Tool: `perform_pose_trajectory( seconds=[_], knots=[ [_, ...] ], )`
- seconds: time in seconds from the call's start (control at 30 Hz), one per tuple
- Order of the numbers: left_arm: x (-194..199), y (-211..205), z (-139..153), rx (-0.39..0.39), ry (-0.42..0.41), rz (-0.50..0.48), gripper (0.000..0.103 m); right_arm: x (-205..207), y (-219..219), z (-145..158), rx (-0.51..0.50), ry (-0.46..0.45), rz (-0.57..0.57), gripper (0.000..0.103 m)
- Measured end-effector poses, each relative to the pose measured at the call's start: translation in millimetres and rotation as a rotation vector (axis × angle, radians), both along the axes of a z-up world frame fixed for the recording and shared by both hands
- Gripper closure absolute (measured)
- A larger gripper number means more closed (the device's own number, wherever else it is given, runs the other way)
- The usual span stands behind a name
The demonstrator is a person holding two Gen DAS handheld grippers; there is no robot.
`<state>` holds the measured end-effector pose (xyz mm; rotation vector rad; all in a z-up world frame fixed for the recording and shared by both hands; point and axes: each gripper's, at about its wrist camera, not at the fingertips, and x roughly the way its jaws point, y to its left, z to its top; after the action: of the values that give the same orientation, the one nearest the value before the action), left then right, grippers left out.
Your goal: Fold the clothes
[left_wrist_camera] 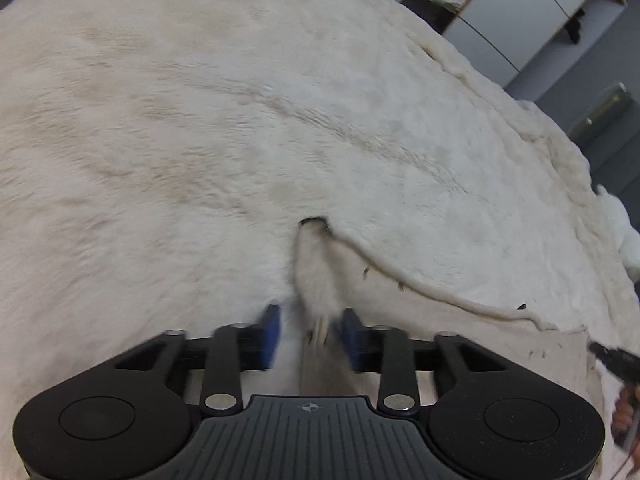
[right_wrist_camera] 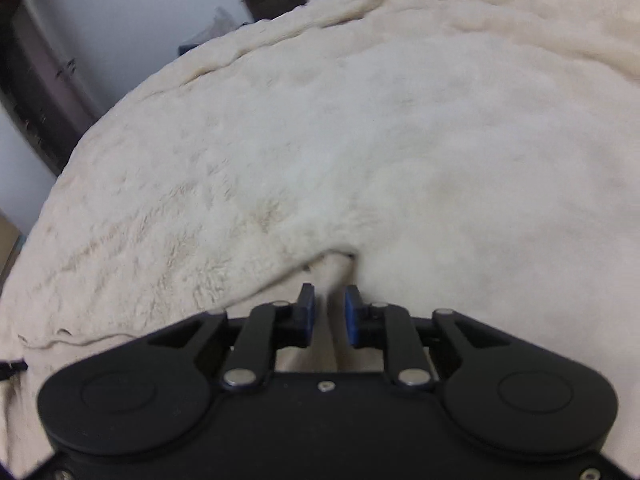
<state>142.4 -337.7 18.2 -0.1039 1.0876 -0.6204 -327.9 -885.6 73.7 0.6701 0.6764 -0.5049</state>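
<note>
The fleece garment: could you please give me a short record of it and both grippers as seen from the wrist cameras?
garment: cream fleece, spread out, filling most of both views
left gripper: open, a bunched fold of fleece between the pads, right pad close to it
right gripper: narrow gap, a ridge of fleece between the pads; whether they pinch it is unclear
background: cabinets beyond the fleece
</note>
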Motion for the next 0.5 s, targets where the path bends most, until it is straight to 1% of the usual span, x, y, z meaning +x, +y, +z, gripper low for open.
perform_pose_trajectory(
  seconds=[0.03, 0.07, 0.1, 0.13, 0.17, 0.2, 0.27, 0.33, 0.37, 0.43, 0.5],
  knots=[
    [-10, 9, 9, 0.015, -0.017, 0.000, 0.052, -29, 11, 17, -0.006, -0.017, 0.010, 0.072],
    [-23, 21, 17, 0.015, -0.027, 0.002, 0.050, -42, 16, 24, -0.015, -0.019, 0.011, 0.062],
    [-36, 32, 25, 0.015, -0.036, 0.004, 0.048, -52, 22, 30, -0.023, -0.020, 0.013, 0.057],
    [-37, 41, 33, 0.012, -0.043, 0.003, 0.046, -88, 38, 42, -0.024, -0.021, 0.014, 0.055],
    [-50, 52, 36, 0.009, -0.048, 0.008, 0.042, -103, 44, 47, -0.011, -0.029, 0.008, 0.053],
    [-63, 64, 39, 0.007, -0.054, 0.014, 0.042, -111, 49, 50, 0.000, -0.037, 0.004, 0.049],
    [-96, 86, 35, -0.006, -0.017, 0.036, 0.042, -156, 68, 54, 0.067, -0.068, -0.029, 0.046],
    [-123, 102, 30, -0.020, 0.023, 0.050, 0.039, -185, 80, 52, 0.117, -0.101, -0.072, 0.043],
    [-135, 110, 23, -0.037, 0.063, 0.063, 0.036, -207, 93, 44, 0.173, -0.119, -0.100, 0.043],
    [-161, 125, 8, -0.072, 0.145, 0.088, 0.036, -229, 107, 26, 0.246, -0.146, -0.143, 0.041],
    [-190, 144, -12, -0.161, 0.231, 0.140, 0.036, -241, 117, 4, 0.352, -0.174, -0.180, 0.041]
  ],
)
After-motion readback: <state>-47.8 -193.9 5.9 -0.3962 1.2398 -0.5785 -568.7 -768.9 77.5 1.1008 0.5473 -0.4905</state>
